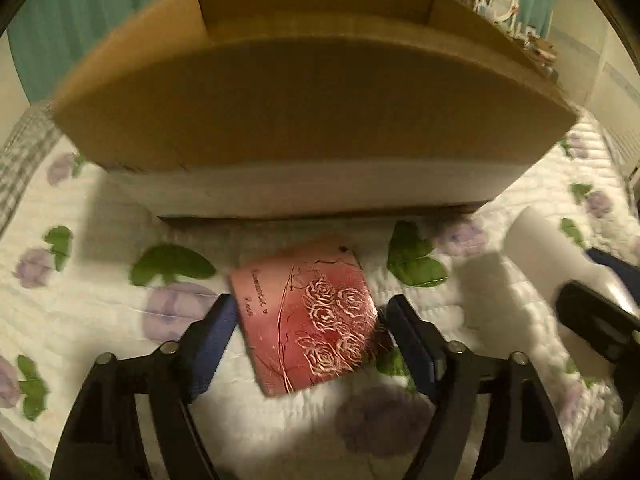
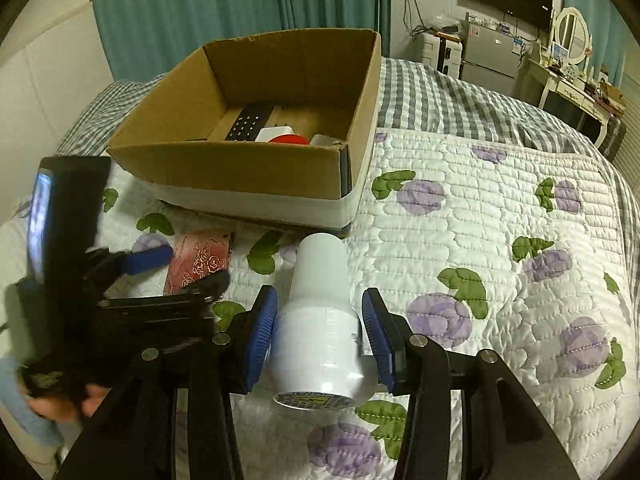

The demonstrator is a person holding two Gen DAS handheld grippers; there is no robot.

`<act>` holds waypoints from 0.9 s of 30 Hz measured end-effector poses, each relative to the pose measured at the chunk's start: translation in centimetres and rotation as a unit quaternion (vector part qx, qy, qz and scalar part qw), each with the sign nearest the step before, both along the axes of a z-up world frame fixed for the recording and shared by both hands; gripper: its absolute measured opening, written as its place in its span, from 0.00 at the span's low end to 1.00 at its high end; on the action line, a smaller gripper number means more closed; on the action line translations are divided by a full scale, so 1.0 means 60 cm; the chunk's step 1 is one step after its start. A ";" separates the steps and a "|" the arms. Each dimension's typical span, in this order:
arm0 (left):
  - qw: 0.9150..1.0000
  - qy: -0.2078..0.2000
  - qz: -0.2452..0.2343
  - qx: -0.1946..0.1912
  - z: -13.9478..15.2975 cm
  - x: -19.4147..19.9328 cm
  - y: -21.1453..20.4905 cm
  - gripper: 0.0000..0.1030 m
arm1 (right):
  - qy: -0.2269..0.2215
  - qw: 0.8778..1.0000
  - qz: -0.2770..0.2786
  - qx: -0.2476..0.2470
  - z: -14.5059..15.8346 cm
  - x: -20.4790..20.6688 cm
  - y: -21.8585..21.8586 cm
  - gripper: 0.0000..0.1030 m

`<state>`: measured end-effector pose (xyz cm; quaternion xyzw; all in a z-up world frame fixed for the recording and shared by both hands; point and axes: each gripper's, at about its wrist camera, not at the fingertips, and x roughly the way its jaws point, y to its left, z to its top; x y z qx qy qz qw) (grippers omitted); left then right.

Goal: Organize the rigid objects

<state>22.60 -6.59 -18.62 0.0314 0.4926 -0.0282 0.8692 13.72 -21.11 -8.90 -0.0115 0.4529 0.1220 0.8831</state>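
Observation:
A pink rose-patterned flat case (image 1: 310,316) lies on the quilt just in front of the cardboard box (image 1: 312,108). My left gripper (image 1: 308,324) is open, its blue pads on either side of the case. The case also shows in the right wrist view (image 2: 200,260), with the left gripper (image 2: 176,268) around it. A white plastic bottle (image 2: 324,332) lies on the quilt between the open pads of my right gripper (image 2: 320,332); the right pad stands apart from it. The bottle also shows at the right of the left wrist view (image 1: 556,256).
The open cardboard box (image 2: 248,168) holds a black keypad device (image 2: 250,122), a red-and-white item (image 2: 284,136) and a white object. The floral quilt (image 2: 500,260) covers the bed; a checked blanket lies behind. A dresser with mirror (image 2: 572,52) stands far right.

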 end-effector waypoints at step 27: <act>0.991 -0.113 -0.025 -0.065 0.191 -0.152 0.055 0.73 | -0.084 0.996 0.000 -0.028 0.124 -0.090 0.018 0.43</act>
